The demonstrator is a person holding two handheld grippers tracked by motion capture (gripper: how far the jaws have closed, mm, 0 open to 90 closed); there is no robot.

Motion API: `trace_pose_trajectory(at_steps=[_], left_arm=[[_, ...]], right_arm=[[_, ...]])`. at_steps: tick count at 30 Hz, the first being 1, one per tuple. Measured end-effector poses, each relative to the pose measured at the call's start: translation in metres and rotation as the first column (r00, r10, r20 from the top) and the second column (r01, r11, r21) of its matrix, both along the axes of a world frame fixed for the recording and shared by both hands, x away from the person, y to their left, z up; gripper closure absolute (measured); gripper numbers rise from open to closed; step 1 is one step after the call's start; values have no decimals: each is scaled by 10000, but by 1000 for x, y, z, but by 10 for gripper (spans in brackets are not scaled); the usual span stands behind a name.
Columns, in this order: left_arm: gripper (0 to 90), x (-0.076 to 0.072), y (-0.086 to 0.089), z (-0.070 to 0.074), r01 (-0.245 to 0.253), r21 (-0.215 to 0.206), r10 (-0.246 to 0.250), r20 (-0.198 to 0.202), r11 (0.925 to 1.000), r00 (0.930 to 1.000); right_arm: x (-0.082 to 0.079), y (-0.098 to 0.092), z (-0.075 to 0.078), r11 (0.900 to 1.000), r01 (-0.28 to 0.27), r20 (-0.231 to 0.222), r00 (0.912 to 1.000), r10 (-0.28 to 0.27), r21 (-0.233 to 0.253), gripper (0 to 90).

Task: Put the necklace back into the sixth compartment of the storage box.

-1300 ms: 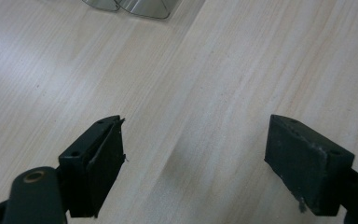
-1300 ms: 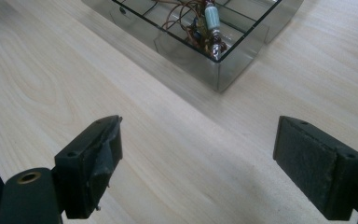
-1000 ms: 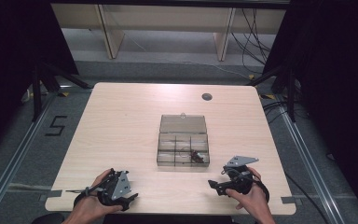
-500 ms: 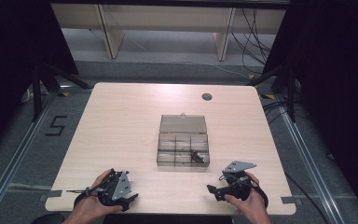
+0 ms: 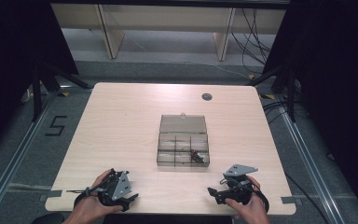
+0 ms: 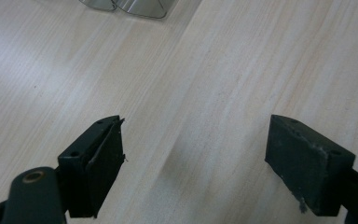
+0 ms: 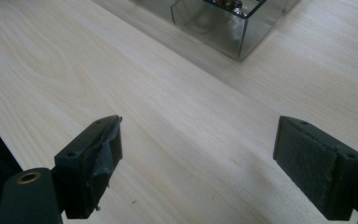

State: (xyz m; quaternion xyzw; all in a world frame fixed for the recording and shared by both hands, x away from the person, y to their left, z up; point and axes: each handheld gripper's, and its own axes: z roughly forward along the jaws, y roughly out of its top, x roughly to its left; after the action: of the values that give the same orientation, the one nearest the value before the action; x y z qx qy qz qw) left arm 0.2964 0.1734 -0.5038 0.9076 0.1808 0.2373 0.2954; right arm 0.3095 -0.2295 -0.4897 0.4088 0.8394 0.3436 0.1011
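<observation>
A clear plastic compartment box (image 5: 183,150) lies mid-table with its lid (image 5: 182,124) folded back flat. Small dark parts (image 5: 196,157) sit in its near right compartment. My left gripper (image 5: 121,189) rests near the front left edge of the table, held in a hand. In the left gripper view it (image 6: 196,158) is open over bare wood, with a corner of the box (image 6: 121,5) at the top. My right gripper (image 5: 219,189) is at the front right, also open (image 7: 198,158) and holding nothing. The box corner (image 7: 214,23) with the dark parts (image 7: 226,3) lies ahead of it.
The light wooden table (image 5: 121,121) has a round cable hole (image 5: 207,97) at the back right. Its front edge runs just behind both hands. Dark stand legs (image 5: 51,79) and cables (image 5: 256,56) lie on the floor beyond the table.
My right gripper has come back towards the front edge of the table and dropped lower. The left gripper has stayed put, and the box is unchanged.
</observation>
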Motion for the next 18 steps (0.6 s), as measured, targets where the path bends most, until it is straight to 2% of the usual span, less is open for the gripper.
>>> trace_pose_trajectory(at_steps=[1, 5, 8, 10, 11, 12, 13, 14, 16, 18], left_arm=[[188, 0, 0, 0, 5, 43, -5, 11, 10000, 10000], [187, 0, 0, 0, 0, 45, 0, 7, 10000, 10000], [186, 0, 0, 0, 20, -30, -20, 0, 10000, 10000], [186, 1, 0, -1, 17, -35, -17, 7, 10000, 10000], [185, 1, 0, -1, 13, -41, -12, 21, 10000, 10000], [185, 1, 0, -1, 12, -58, -12, -5, 10000, 10000], [185, 1, 0, -1, 12, -68, -12, -31, 10000, 10000], [185, 1, 1, 1, 129, 34, -128, -285, 9999, 9995], [185, 0, 0, -1, -168, 16, 168, 157, 9999, 9997], [183, 1, 0, 0, -77, 57, 76, 27, 10000, 10000]], right_arm=[[0, 1, -3, 9998, 116, 228, 9997, -120, 176, 162], [-3, 0, -1, 10000, 84, -30, 10000, -84, 51, 162], [-4, 0, -2, 10000, 26, 100, 9999, -26, 59, 162], [-5, 0, -2, 10000, 39, 27, 10000, -39, 24, 162], [-5, 1, -4, 9997, 133, 248, 9996, -138, 208, 162], [-6, 0, -2, 10000, 44, 22, 10000, -44, -17, 162], [-6, 0, -2, 10000, 43, 54, 10000, -44, 37, 162], [-5, -1, -3, 10000, -74, 130, 9999, 74, -9, 162], [-8, 0, -2, 9998, 136, -61, 9999, -135, 116, 162], [-9, 1, -3, 9997, 122, -41, 9999, -121, 188, 162]])
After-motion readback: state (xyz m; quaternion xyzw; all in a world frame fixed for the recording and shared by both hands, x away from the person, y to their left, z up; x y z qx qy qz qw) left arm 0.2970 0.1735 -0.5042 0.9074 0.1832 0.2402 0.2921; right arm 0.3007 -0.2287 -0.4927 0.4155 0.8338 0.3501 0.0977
